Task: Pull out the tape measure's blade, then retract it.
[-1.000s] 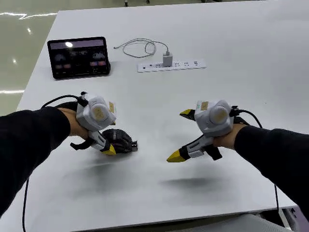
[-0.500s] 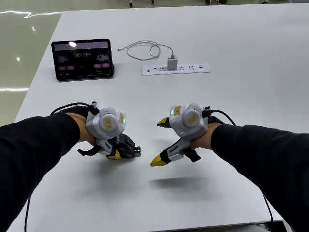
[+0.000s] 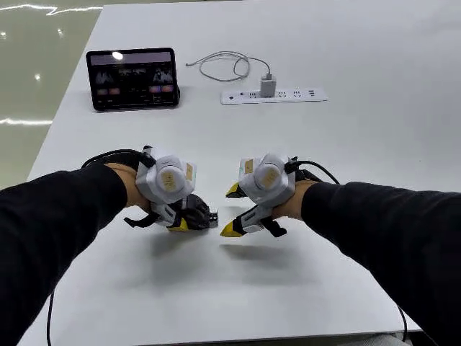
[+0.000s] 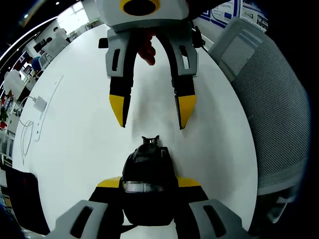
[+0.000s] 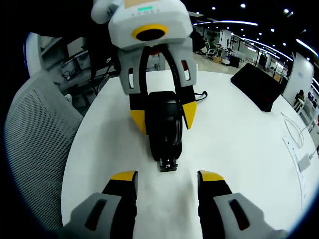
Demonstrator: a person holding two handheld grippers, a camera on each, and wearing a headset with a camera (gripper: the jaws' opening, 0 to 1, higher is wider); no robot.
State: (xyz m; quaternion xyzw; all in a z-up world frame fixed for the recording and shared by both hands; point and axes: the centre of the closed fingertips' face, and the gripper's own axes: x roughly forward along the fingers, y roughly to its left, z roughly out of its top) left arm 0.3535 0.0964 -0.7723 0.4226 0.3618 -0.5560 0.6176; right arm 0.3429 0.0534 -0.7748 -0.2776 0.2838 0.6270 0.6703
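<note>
Nearest us, our left gripper (image 3: 189, 218) has its fingers clamped on the black tape measure (image 3: 198, 211), low over the white surface (image 3: 346, 130), blade tip pointing at our right gripper (image 3: 231, 211). That gripper's fingers are spread wide, holding nothing, just short of the tip. Farther off lie a power strip (image 3: 274, 95) and a tablet (image 3: 134, 78).

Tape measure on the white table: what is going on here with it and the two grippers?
A person works at a white table with a gripper in each hand. The left gripper is shut on the black tape measure. The right gripper, jaws open, faces the blade's end hook, close but not touching it. The blade is not yet pulled out.
</note>
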